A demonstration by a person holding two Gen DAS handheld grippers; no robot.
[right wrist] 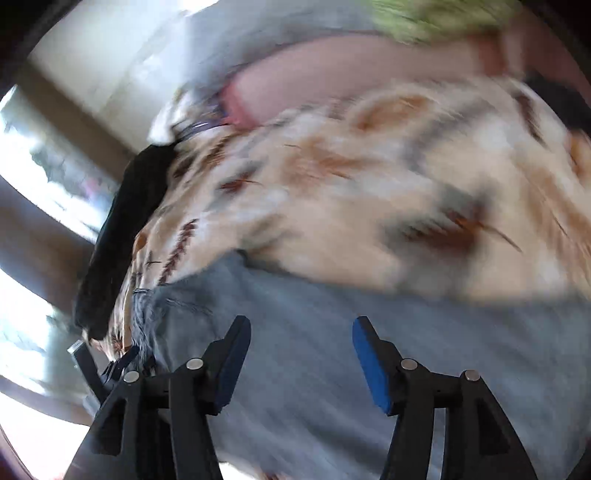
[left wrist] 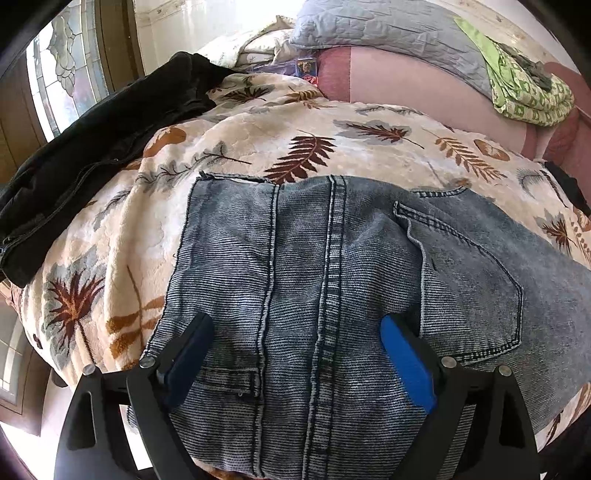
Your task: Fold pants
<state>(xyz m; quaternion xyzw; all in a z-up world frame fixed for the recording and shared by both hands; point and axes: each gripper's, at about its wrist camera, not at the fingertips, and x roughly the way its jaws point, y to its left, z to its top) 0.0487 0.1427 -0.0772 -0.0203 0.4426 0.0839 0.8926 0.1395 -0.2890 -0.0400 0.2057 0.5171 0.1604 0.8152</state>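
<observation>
Grey-blue jeans [left wrist: 332,277] lie folded on a leaf-print blanket [left wrist: 258,140], seam and back pocket facing up. My left gripper [left wrist: 295,332] is open just above the jeans, its blue pads [left wrist: 406,365] on either side of the centre seam, holding nothing. The right wrist view is blurred by motion. My right gripper [right wrist: 301,332] is open over the jeans [right wrist: 332,369], holding nothing. The left gripper's black frame [right wrist: 110,365] shows at the lower left of that view.
A black garment [left wrist: 92,147] lies at the blanket's left edge, also in the right wrist view [right wrist: 122,240]. A grey quilted pillow [left wrist: 388,33] and a green patterned cloth [left wrist: 524,96] sit at the back on a pink sofa [left wrist: 406,99]. A window [left wrist: 62,74] is at left.
</observation>
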